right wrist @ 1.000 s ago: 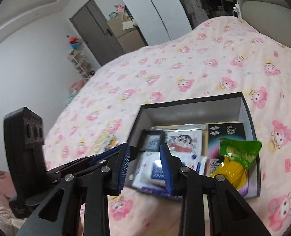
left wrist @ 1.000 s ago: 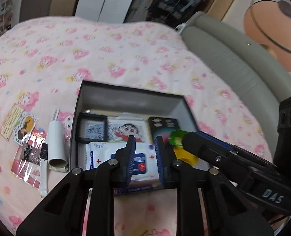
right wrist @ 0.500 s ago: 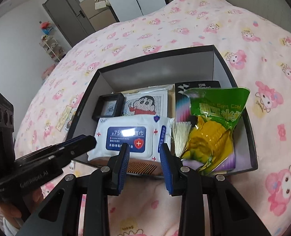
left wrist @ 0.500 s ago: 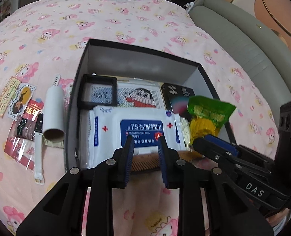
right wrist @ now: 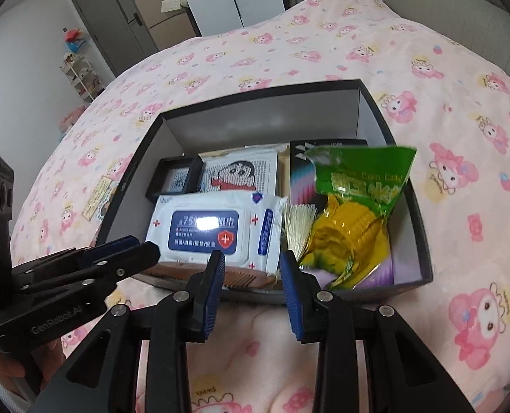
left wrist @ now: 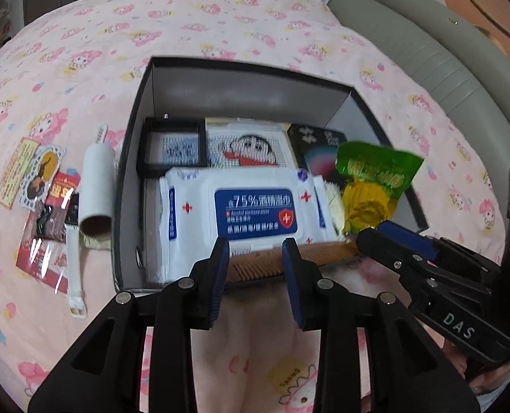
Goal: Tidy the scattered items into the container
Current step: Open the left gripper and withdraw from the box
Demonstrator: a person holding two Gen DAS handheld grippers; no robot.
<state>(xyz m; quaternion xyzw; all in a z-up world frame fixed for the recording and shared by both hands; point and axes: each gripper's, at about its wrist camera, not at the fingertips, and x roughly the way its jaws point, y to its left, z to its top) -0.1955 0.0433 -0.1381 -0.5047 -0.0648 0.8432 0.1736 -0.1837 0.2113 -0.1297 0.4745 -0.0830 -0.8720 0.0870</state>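
Note:
A black box (left wrist: 248, 69) (right wrist: 265, 91) sits on the pink bedspread. It holds a wipes pack (left wrist: 251, 203) (right wrist: 213, 227), a green and yellow corn bag (left wrist: 372, 186) (right wrist: 354, 213), a cartoon card (left wrist: 248, 148), a black frame (left wrist: 172, 148) and a wooden comb (left wrist: 255, 265) at the near wall. Left of the box lie a cardboard tube (left wrist: 96, 189), a white watch strap (left wrist: 74, 268) and several cards and stickers (left wrist: 38, 186). My left gripper (left wrist: 255, 254) is open and empty at the box's near edge. My right gripper (right wrist: 251, 268) is open and empty beside it.
A grey padded headboard (left wrist: 427, 55) runs along the right side of the bed. A door and a cabinet (right wrist: 131, 24) stand beyond the far end. The bedspread (right wrist: 461, 206) extends around the box on all sides.
Both grippers have risen and tilted over the box, so its contents show more fully. The jaws of both have opened slightly wider. The corn bag lies in the box's right side.

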